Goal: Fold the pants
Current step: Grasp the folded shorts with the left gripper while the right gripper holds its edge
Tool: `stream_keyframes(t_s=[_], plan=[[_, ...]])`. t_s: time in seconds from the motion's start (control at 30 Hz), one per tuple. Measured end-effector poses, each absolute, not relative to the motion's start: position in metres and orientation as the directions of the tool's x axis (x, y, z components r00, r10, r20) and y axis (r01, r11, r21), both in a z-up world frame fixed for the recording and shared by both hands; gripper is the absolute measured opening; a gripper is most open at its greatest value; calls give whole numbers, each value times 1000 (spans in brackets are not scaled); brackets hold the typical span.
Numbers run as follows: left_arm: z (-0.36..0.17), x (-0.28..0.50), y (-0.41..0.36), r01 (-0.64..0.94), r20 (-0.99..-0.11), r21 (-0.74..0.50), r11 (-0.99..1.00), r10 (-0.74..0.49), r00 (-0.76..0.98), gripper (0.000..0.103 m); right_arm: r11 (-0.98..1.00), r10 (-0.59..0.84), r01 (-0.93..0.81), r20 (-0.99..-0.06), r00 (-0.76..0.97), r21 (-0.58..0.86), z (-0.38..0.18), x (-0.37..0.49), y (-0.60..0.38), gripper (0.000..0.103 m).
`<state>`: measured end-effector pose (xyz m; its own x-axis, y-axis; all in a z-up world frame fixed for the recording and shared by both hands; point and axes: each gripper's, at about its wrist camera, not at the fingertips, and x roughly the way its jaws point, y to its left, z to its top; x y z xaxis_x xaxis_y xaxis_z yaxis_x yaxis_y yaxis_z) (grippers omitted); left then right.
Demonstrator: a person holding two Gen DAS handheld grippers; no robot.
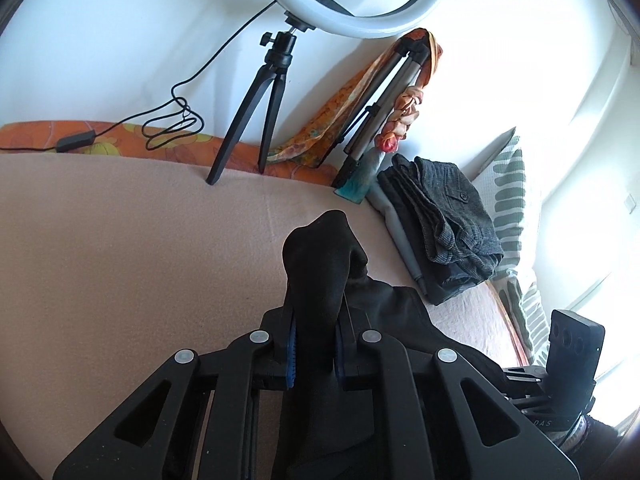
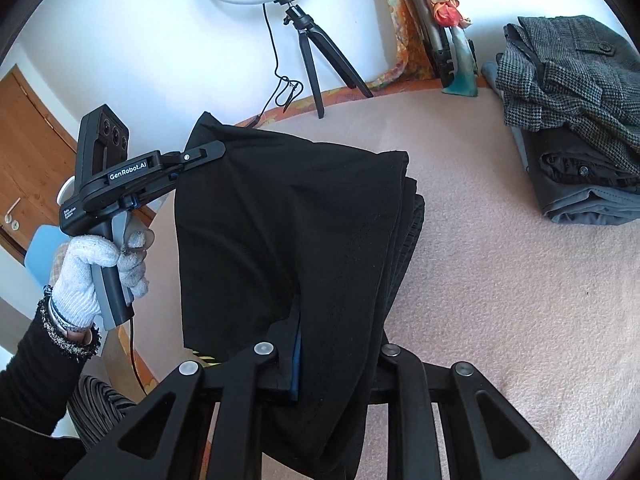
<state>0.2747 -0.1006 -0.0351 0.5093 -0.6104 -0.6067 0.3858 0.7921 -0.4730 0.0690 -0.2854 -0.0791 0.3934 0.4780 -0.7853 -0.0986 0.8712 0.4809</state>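
A: Left wrist view first. What does the left gripper (image 1: 314,344) have?

B: Its jaws pinch a bunch of the black pants (image 1: 320,264); the cloth stands up between the blue pads and trails off to the right over the bed (image 1: 120,240). The right gripper's camera block shows at the far right edge.

A: And the right wrist view?

B: The right gripper (image 2: 336,364) is clamped on the pants (image 2: 288,220) too, which hang as a doubled panel, lifted off the bed (image 2: 500,300). The left gripper (image 2: 208,150) grips the far top corner.

A: What could go wrong?

B: The layers at the right edge already look staggered, so lowering unevenly could skew the fold. A thin pinch might slip. Swinging right could also knock the folded pile (image 2: 576,128) nearby.
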Motion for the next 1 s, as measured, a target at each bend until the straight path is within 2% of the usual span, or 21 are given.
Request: stream_keyframes(t_s=[0.07,0.13,0.2,0.3,0.37,0.43,0.7,0.8,0.9,0.93,1.0], plan=[[-33,276,-106,396,-616,-454,799,-602,509,12,851,510,-78,-780,364,520,-88,71,-284,21],[-37,278,-108,394,-634,-438,808,-588,503,12,817,562,-37,-778,281,576,-107,74,-283,40],[-48,283,-103,371,-658,-438,819,-573,489,12,818,572,-71,-793,211,571,-120,77,-274,50],[-63,292,-84,317,-678,-459,830,-558,478,12,849,528,-109,-818,229,518,-124,82,-279,51],[-71,297,-73,290,-692,-462,838,-545,473,12,844,528,-68,-804,275,532,-128,92,-296,55],[-77,301,-68,279,-700,-465,840,-542,465,12,837,525,-22,-791,314,546,-134,110,-309,64],[-85,308,-78,317,-712,-444,838,-545,442,12,759,573,88,-726,381,645,-159,169,-331,73],[-86,311,-79,318,-711,-446,836,-547,442,12,756,575,79,-717,395,650,-162,181,-323,73],[-86,311,-79,318,-710,-446,837,-547,444,12,791,548,50,-743,383,609,-163,183,-311,53],[-86,311,-79,317,-711,-443,839,-544,446,12,800,543,43,-752,375,599,-163,183,-307,42],[-86,311,-79,315,-708,-445,838,-545,450,12,796,542,59,-753,374,602,-164,182,-308,35]])
